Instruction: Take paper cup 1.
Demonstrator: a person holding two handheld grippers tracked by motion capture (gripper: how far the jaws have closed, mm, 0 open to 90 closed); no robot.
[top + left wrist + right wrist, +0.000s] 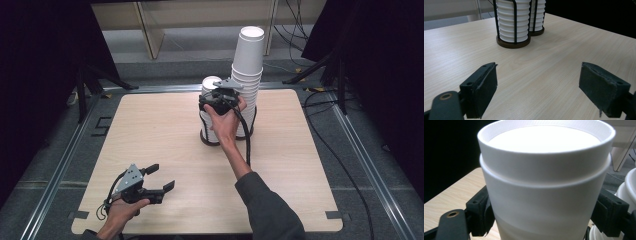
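A white paper cup sits between the jaws of my right gripper, whose pads press on both its sides. From above, my right gripper holds this cup at the top of the left cup stack, which stands in a black wire holder. A taller stack of white cups rises from the second holder just to the right. My left gripper rests near the table's front left, open with nothing between its jaws. Both holders stand ahead of it.
The light wooden table has bare surface on the left and right of the holders. Black curtains hang on both sides. Cables trail over the floor on the right. A wooden shelf frame stands behind.
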